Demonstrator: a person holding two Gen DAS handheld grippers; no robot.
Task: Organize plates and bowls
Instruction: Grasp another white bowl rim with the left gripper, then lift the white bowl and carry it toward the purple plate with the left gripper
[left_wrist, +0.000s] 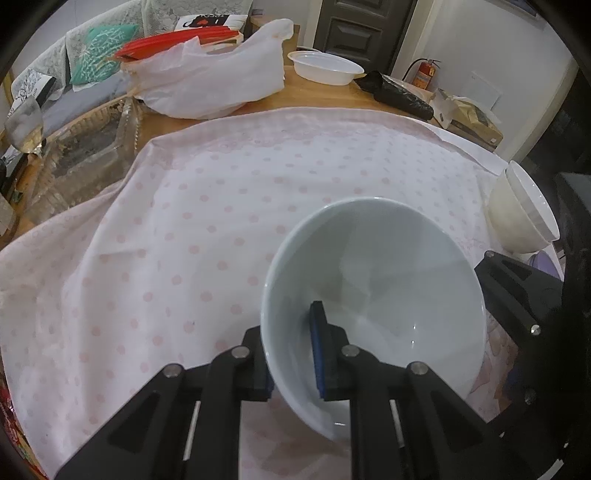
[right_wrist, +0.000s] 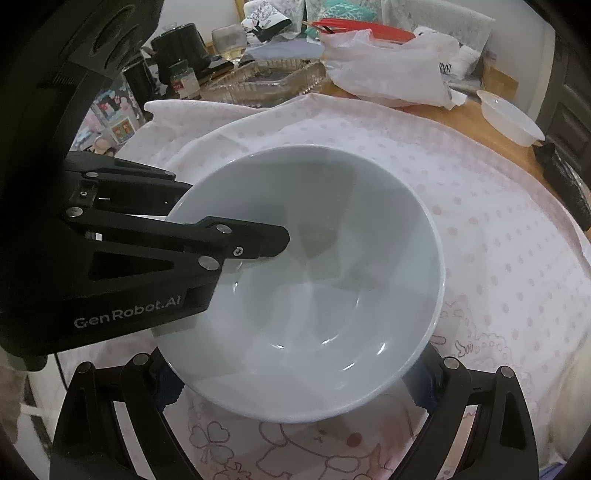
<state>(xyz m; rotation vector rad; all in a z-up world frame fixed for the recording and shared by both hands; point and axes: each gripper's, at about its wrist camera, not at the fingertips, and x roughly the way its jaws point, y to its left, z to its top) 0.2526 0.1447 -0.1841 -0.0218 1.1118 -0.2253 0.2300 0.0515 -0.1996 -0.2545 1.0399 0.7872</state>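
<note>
Over dotted cloth (left_wrist: 184, 229), left tool (left_wrist: 291, 354) pinches glossy bowl (left_wrist: 388, 266).

Both wrist views close above the dotted cloth (left_wrist: 221, 206), facing forward, sharing the white bowl (right_wrist: 303, 295).

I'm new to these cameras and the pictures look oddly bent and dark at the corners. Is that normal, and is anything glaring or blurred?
Left wrist view: fisheye bulges the pink-dotted white tablecloth; corners black. Right wrist view: same curving, small glints inside the glossy pale-blue ceramic bowl, soft grey shadows of the left gripper across it; everything reasonably sharp.
</note>
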